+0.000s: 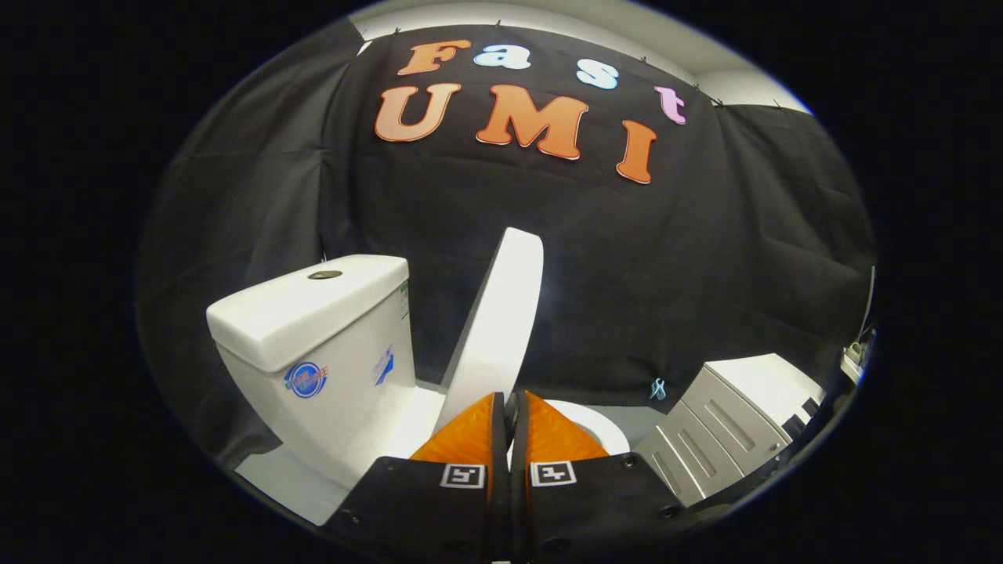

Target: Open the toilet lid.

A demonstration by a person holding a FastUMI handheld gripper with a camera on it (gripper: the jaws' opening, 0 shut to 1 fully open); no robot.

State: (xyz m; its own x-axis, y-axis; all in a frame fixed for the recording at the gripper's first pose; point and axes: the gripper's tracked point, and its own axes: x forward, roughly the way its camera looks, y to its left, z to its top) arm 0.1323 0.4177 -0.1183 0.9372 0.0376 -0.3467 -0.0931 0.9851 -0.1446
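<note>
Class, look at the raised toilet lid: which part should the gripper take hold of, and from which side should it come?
Grip the toilet lid by its thin free edge, near the end farthest from the hinge. It stands raised, tilted toward the cistern, edge-on to the closed gripper just ahead. Come from the bowl side, fingers opened to straddle the edge.

The gripper view rides low and close to the toilet, looking forward along the orange fingers (548, 431), which are pressed together, toward the raised lid (497, 329) just ahead. It sits tilted, with the cistern (313, 345) left of the lid, a grey cabinet (733, 427) to its right, and the black cloth wall behind.
</note>
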